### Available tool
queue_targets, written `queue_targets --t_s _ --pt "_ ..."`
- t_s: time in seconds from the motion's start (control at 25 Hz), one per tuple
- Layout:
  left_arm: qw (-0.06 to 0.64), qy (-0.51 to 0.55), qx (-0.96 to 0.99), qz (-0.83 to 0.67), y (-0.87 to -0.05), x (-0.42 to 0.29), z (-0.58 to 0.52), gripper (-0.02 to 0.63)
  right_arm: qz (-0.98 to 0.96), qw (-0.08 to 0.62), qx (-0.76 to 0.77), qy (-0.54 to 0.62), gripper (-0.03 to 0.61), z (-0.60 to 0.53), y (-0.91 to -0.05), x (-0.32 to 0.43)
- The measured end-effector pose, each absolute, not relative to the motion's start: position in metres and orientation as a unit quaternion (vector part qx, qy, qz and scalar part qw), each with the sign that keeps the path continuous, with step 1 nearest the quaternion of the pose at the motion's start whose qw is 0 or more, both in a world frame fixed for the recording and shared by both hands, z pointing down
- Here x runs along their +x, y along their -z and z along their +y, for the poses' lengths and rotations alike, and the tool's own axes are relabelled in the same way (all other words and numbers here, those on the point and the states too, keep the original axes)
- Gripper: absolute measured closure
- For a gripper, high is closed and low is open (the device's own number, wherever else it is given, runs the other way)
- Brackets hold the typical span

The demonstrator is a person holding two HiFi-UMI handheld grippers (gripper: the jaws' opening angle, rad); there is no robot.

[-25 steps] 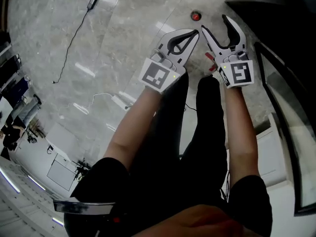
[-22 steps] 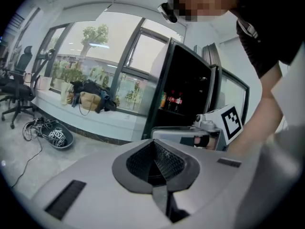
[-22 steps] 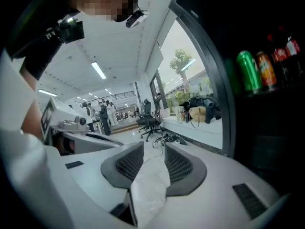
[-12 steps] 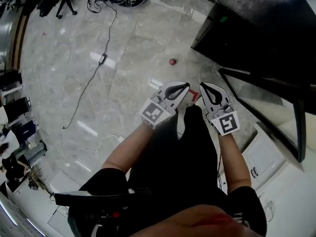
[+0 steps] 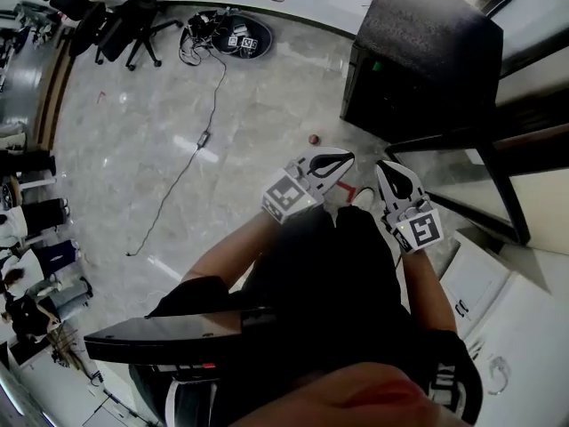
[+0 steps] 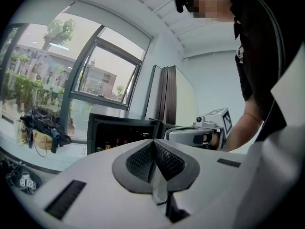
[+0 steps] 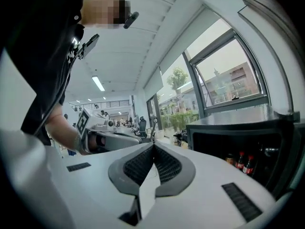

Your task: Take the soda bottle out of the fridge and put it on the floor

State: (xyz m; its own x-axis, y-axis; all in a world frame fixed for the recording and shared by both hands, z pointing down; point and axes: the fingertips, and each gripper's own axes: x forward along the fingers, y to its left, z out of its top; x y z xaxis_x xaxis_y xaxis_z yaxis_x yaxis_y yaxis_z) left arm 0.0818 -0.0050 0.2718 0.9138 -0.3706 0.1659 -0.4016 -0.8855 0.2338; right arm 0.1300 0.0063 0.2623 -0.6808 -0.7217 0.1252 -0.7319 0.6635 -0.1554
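Seen from the head, both grippers reached out side by side, near but apart, over a grey marble floor [image 5: 222, 105]. The left gripper [image 5: 348, 157] had its jaws pressed together on nothing. The right gripper [image 5: 381, 165] was likewise closed and empty. Just past their tips a small red-topped soda bottle [image 5: 313, 138], too small to see clearly, stood on the floor, touching neither gripper, near the black fridge [image 5: 418, 52]. The fridge door [image 5: 500, 192] hung open at the right, its edge close to the right gripper. Other bottles [image 7: 243, 163] stood inside. To the left lay open floor, crossed by a thin cable [image 5: 191, 154], with chairs [image 5: 116, 20] at the far edge.
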Motion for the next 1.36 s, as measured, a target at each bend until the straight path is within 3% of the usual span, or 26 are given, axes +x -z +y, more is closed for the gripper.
queue_targets --t_s 0.48,1.36 --pt "0.083 -0.023 0.979 -0.184 -0.183 0.086 0.0 0.609 -0.913 -0.001 0.406 -0.041 0.566 0.017 -0.17 0.121" --pt "0.075 -0.028 0.976 -0.2 -0.186 0.07 -0.006 0.609 -0.919 -0.001 0.394 -0.026 0.566 0.006 -0.167 0.102"
